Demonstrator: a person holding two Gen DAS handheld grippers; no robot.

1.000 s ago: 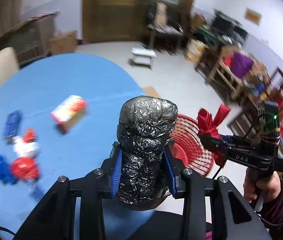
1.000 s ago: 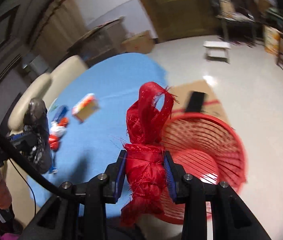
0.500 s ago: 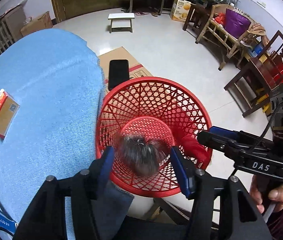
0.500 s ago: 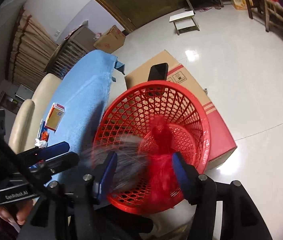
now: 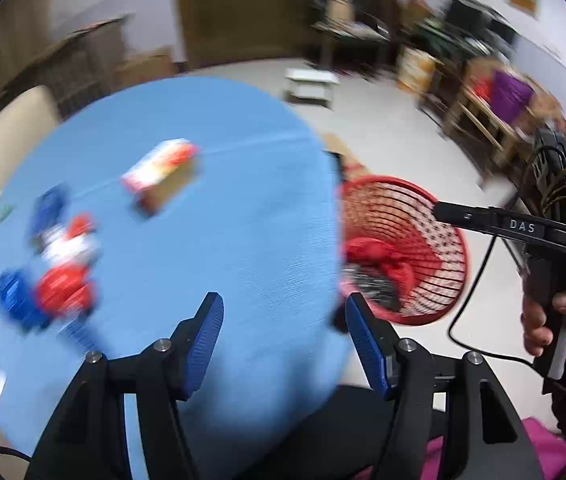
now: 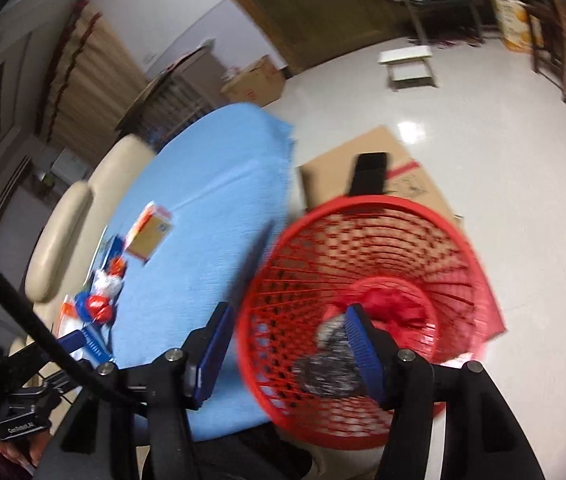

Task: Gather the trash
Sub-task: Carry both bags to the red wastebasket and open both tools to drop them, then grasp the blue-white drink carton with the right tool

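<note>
Blue table (image 5: 243,220), right hand-held gripper (image 5: 439,210) labelled "DAS"

L gripper (image 5: 283,340) jaws opening, empty, over blue table (image 5: 223,240); red basket (image 5: 435,248) beside.

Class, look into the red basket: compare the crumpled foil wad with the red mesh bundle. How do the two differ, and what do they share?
Colour: the crumpled foil wad is grey and silvery; the red mesh bundle is bright red like the red basket. Position: in the right wrist view the foil wad lies nearer the camera, the mesh bundle just beyond it. Shared: both lie loose on the basket's bottom, side by side, in no gripper.
</note>
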